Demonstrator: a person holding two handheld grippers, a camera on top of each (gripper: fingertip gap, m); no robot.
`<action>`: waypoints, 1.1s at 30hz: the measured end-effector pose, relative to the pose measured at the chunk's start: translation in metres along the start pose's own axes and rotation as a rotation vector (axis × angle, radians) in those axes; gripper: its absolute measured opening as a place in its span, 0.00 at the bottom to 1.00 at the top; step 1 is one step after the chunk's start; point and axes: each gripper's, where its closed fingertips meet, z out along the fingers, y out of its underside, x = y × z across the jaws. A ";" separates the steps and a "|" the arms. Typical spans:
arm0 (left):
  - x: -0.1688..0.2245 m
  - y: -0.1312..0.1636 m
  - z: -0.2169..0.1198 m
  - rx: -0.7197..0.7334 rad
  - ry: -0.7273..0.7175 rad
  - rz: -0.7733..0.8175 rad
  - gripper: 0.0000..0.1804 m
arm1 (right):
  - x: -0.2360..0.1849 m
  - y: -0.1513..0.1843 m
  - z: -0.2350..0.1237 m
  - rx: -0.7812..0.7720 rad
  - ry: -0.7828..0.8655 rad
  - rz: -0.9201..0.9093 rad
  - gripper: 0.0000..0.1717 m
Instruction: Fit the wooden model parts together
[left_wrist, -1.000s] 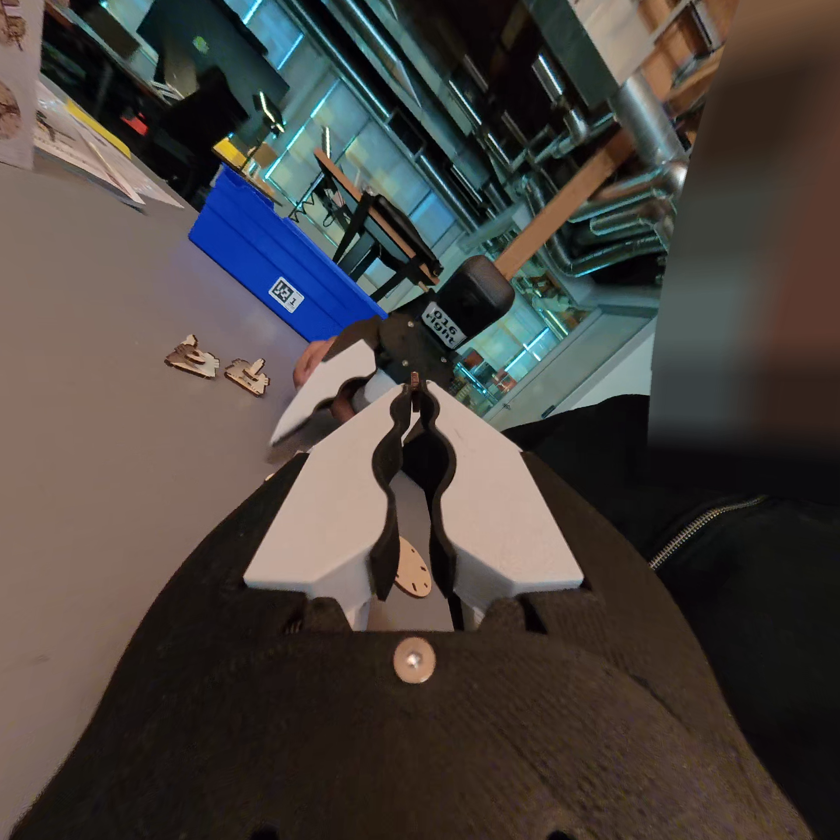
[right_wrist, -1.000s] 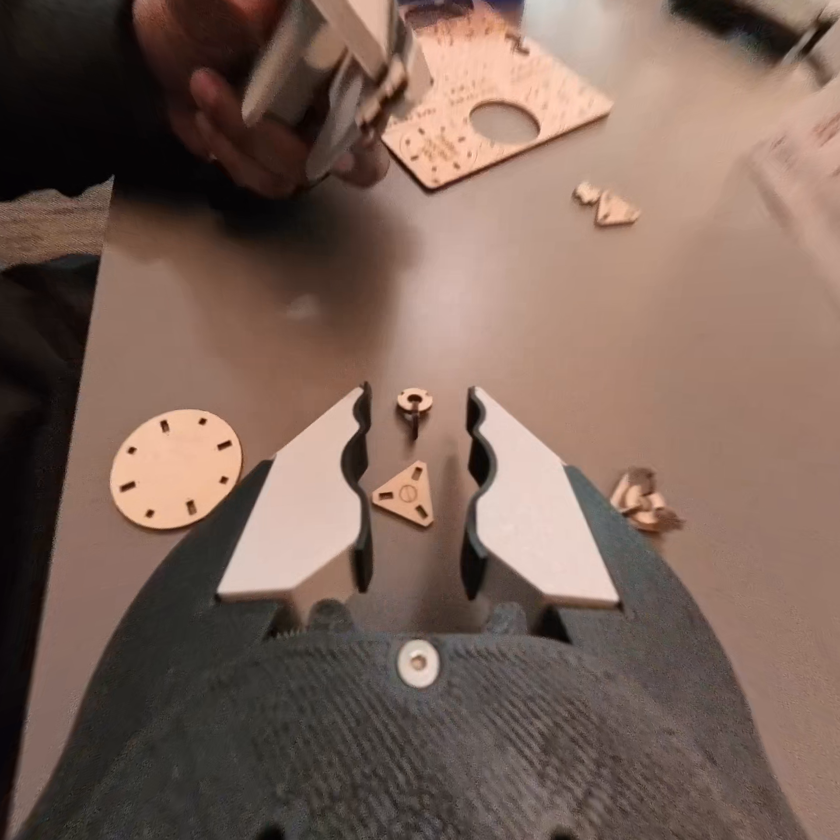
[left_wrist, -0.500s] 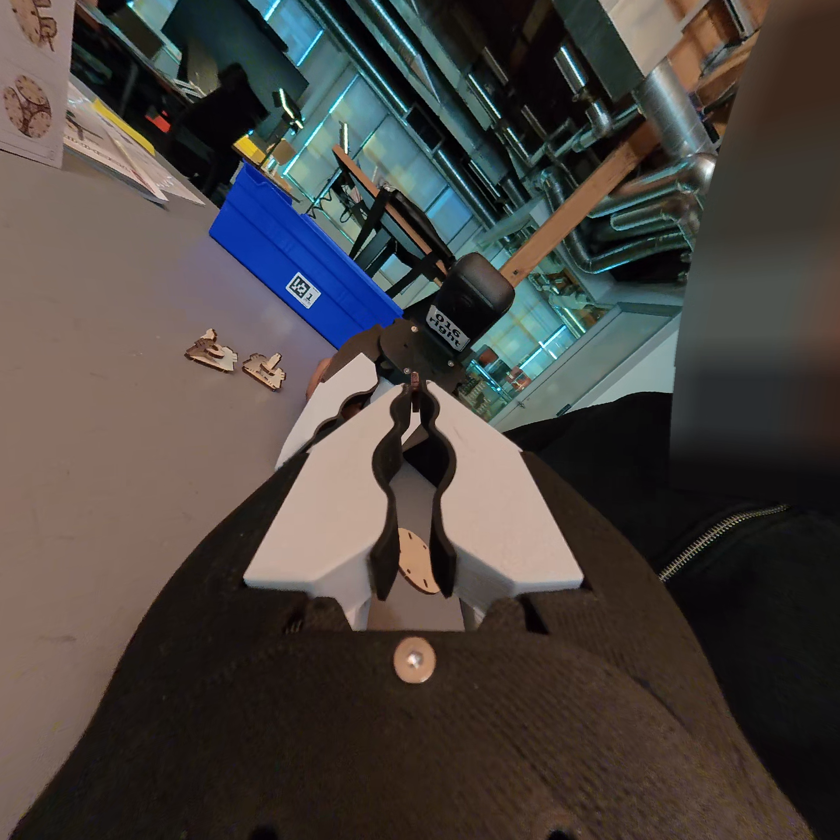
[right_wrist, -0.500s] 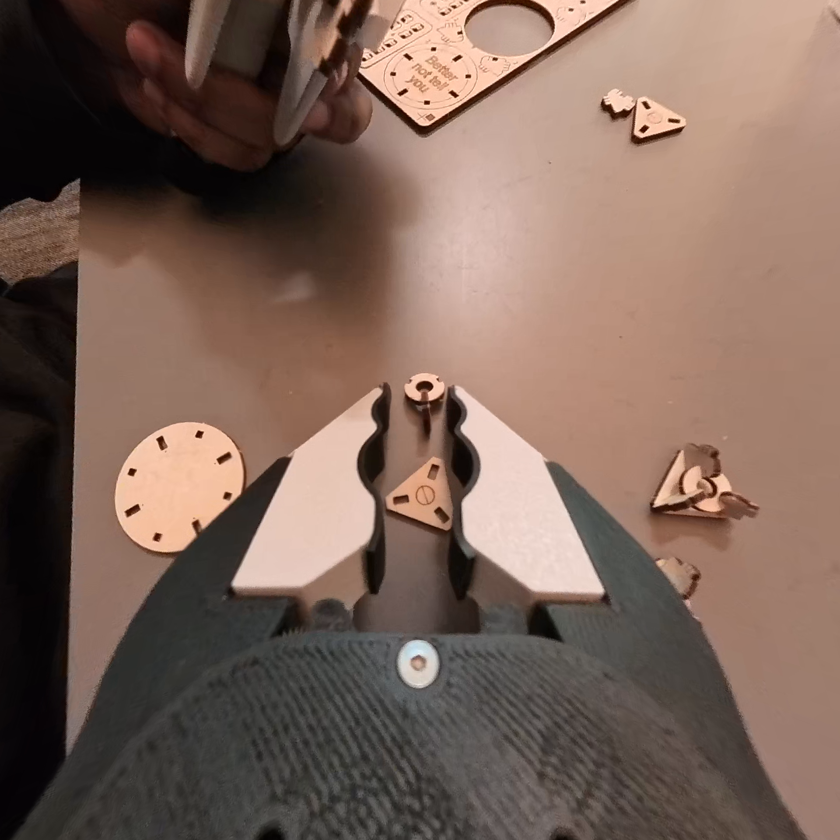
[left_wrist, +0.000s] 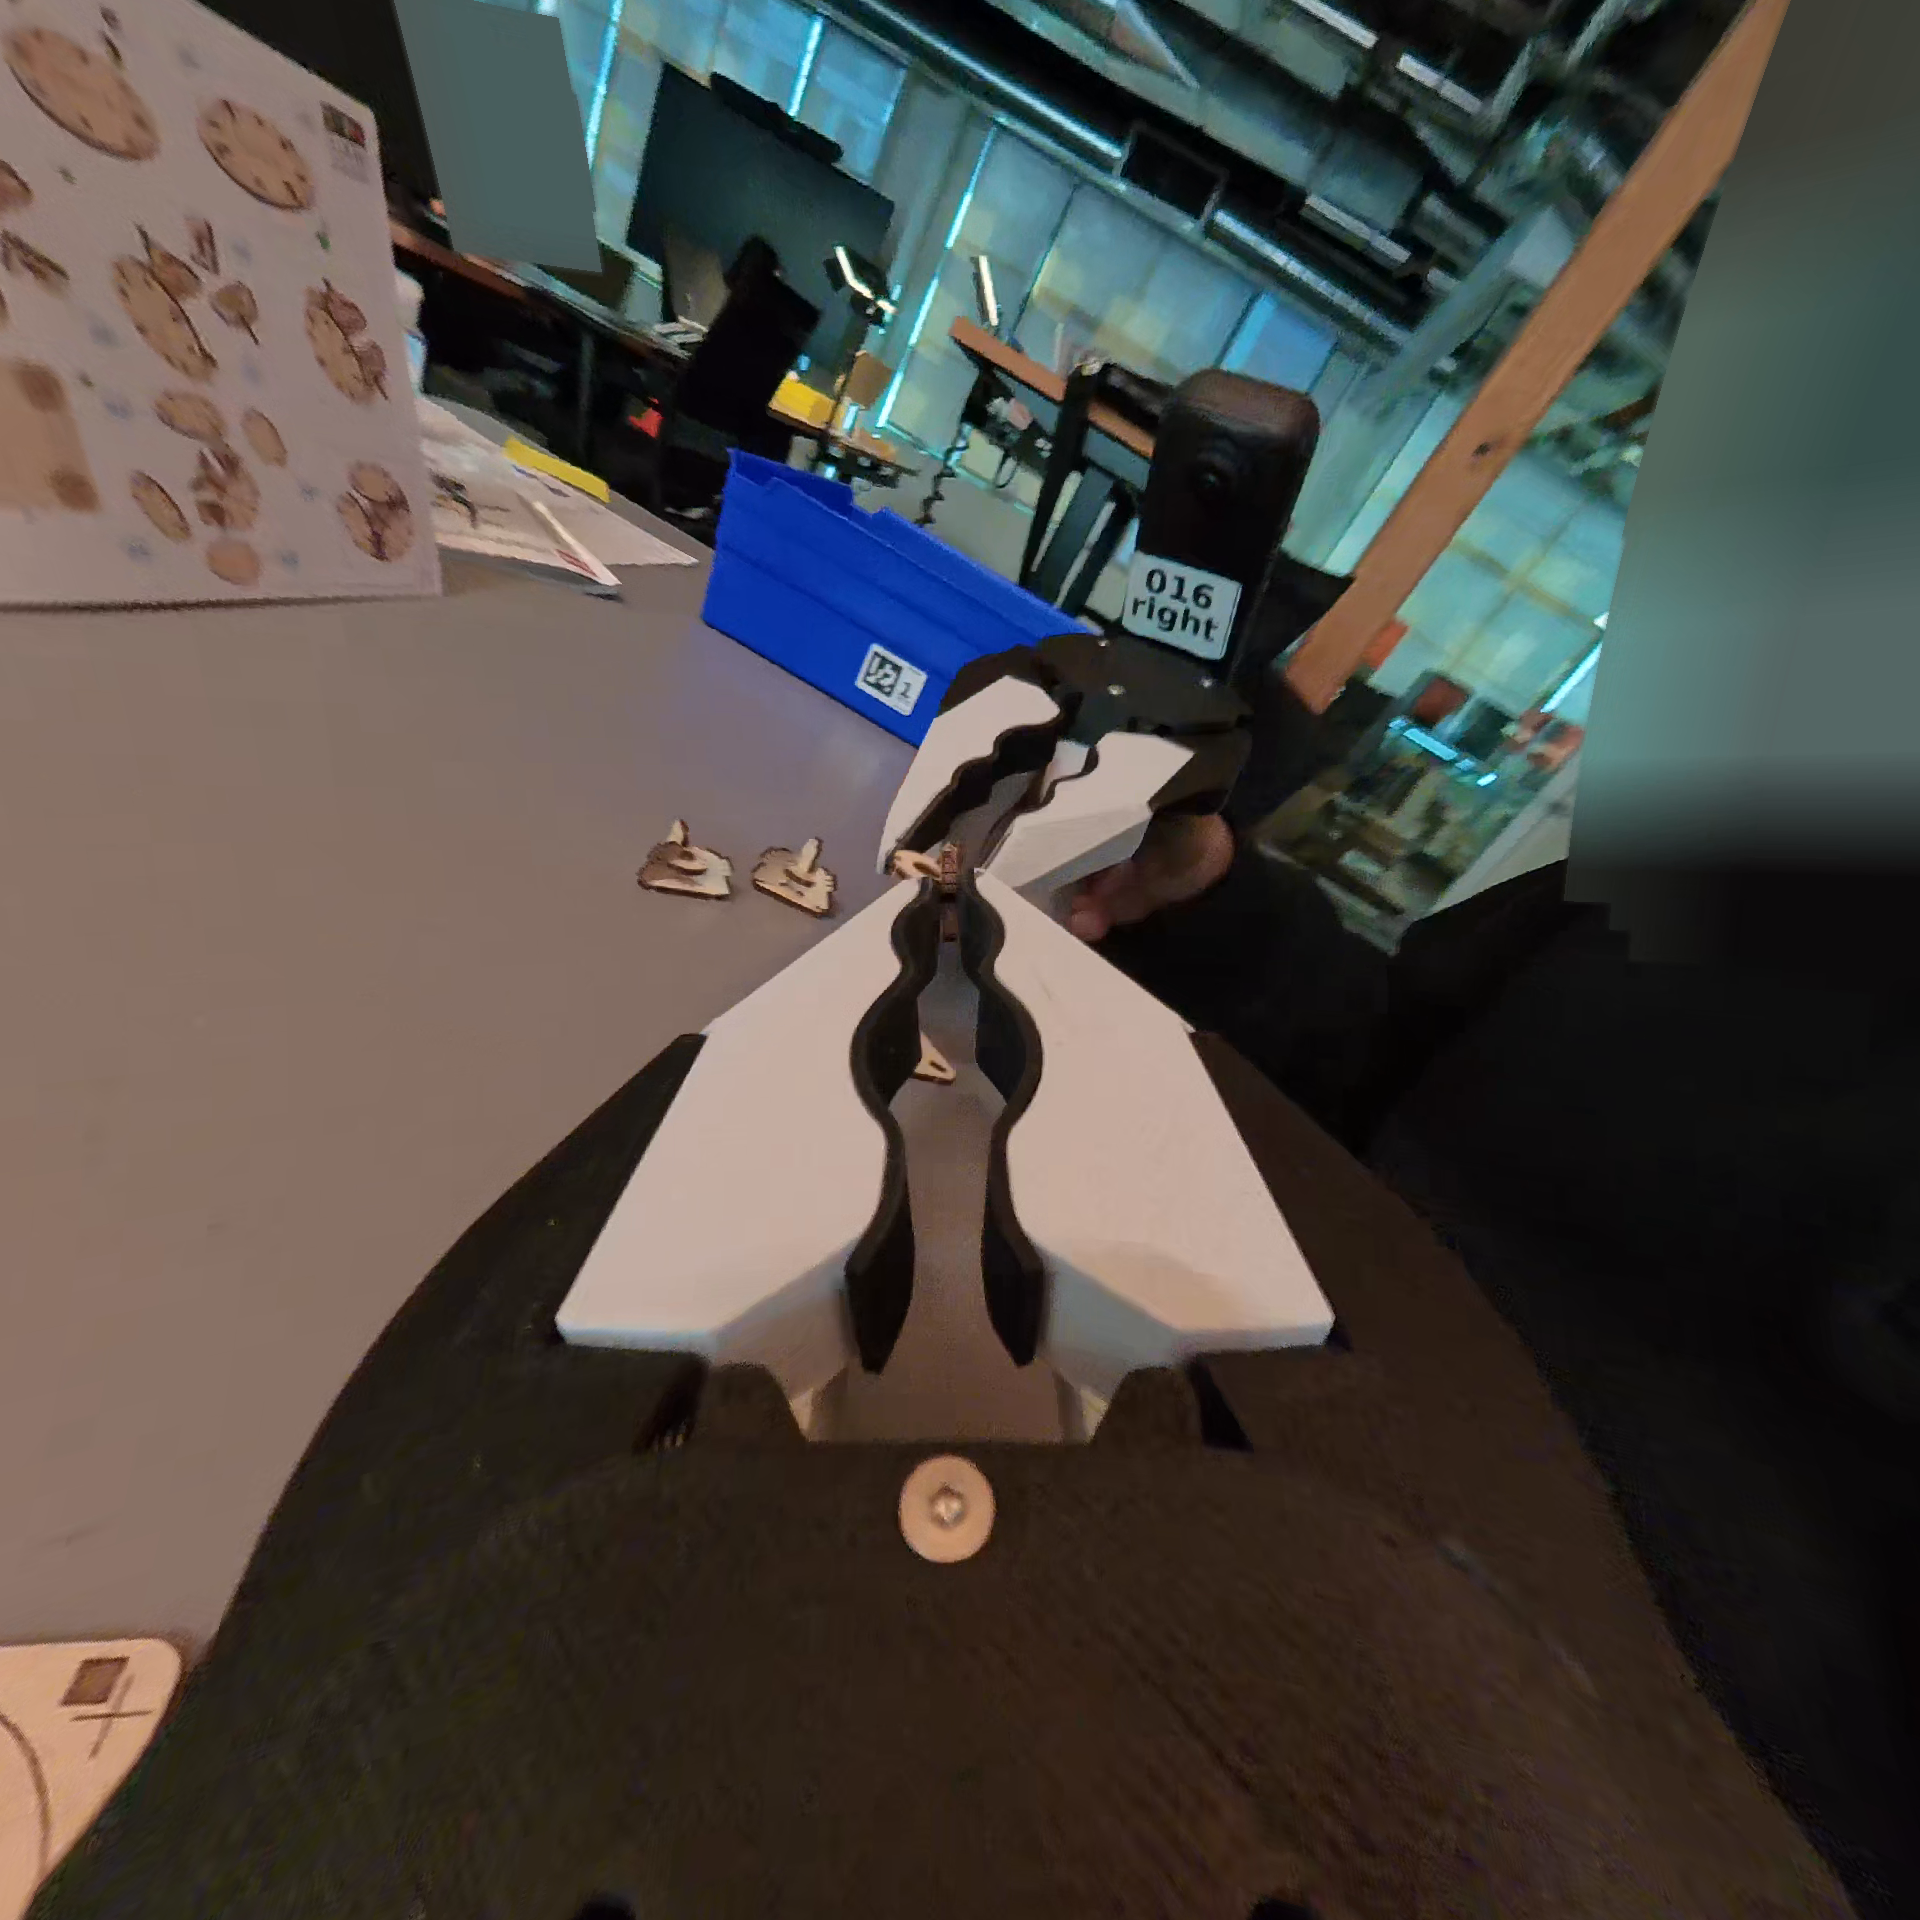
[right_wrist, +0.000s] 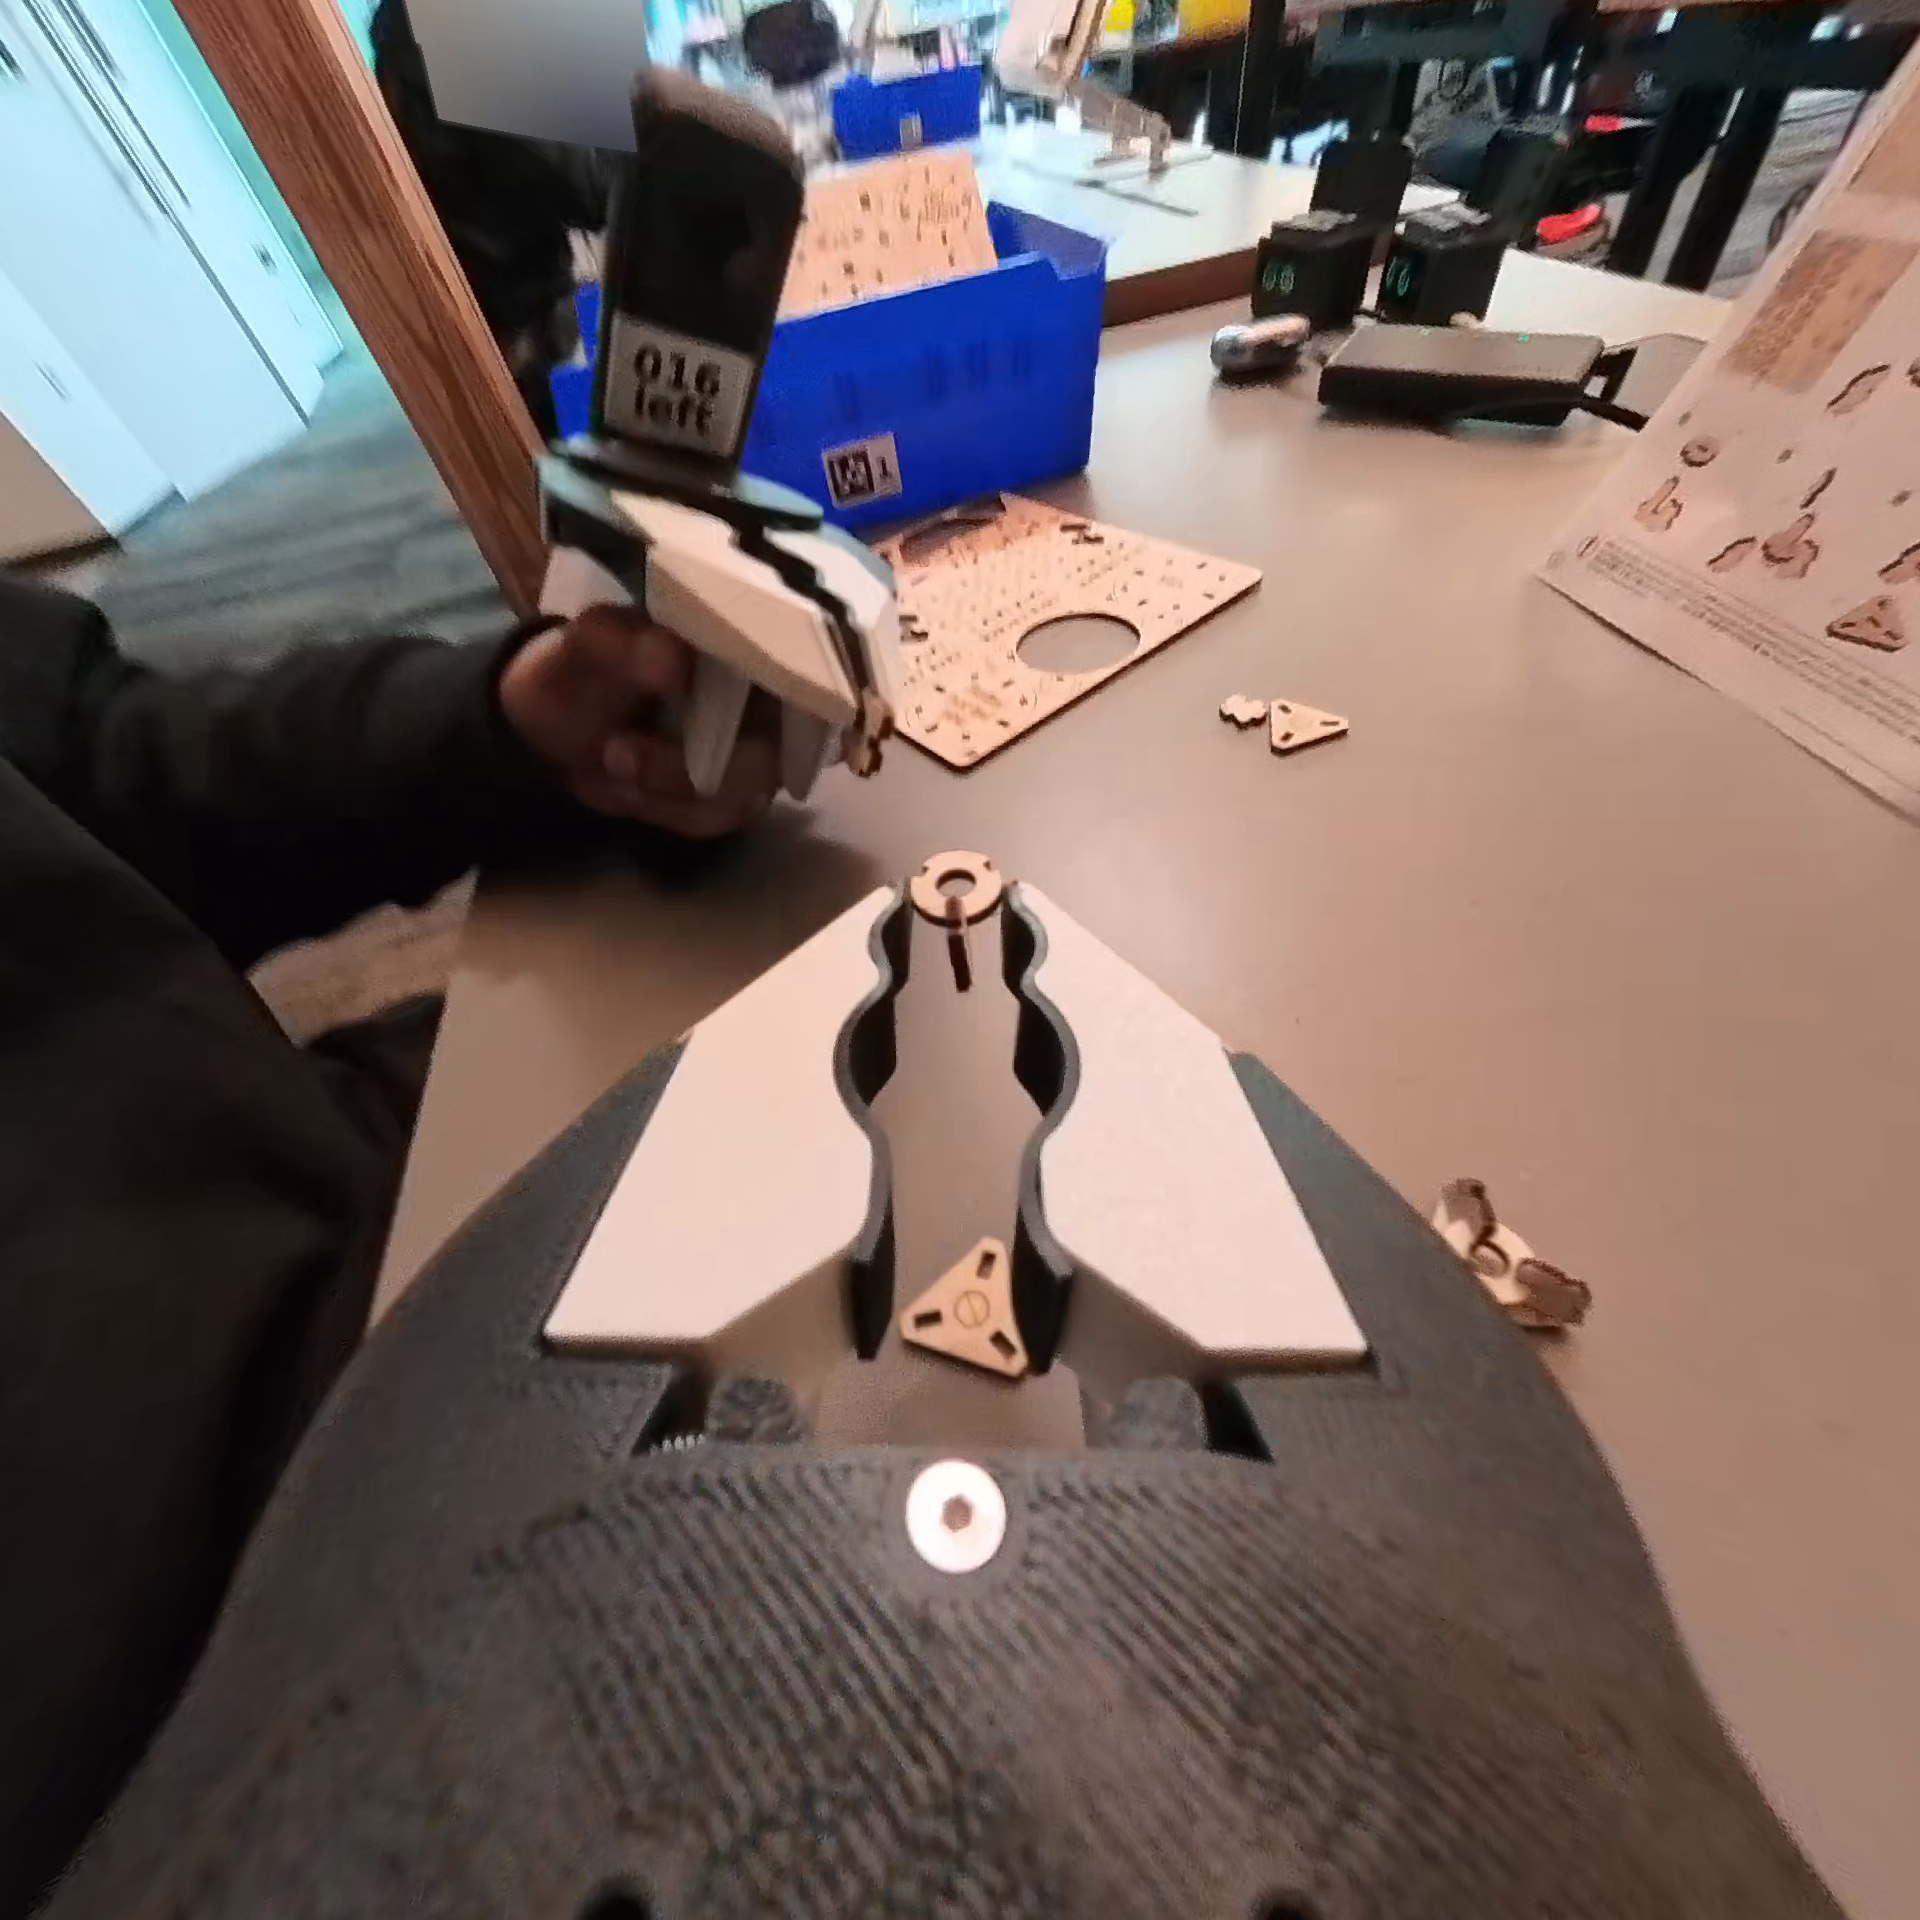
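- grey table (right_wrist: 1455, 935) in a workshop, wooden cutouts scattered about.
- my left gripper (left_wrist: 943, 881) is pinched together on a small wooden piece (left_wrist: 945, 868), edge-on.
- my right gripper (right_wrist: 956, 896) clamps a wooden ring (right_wrist: 956, 885) lying flat at its tips, just right of the left one's.

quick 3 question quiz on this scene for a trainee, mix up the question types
1. True or false: the right gripper grips a small wooden ring piece at its fingertips.
2. What lies on the table between the right gripper's fingers, near their base? A) a wooden triangle B) a metal screw C) a blue bin
3. Fill in: the left gripper is shut on a small wooden ____ .

Key: 1 true. 2 A, the triangle piece. 3 piece, thin and edge-on.
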 end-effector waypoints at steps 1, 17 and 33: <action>0.001 0.000 0.001 -0.002 -0.016 0.040 0.01 | 0.000 -0.003 0.000 0.016 -0.004 0.018 0.09; -0.001 0.002 0.010 -0.035 -0.215 0.319 0.01 | 0.000 -0.014 0.010 0.088 0.047 0.163 0.09; -0.006 0.003 0.013 -0.075 -0.370 0.524 0.01 | 0.004 -0.012 0.011 0.071 0.109 0.103 0.09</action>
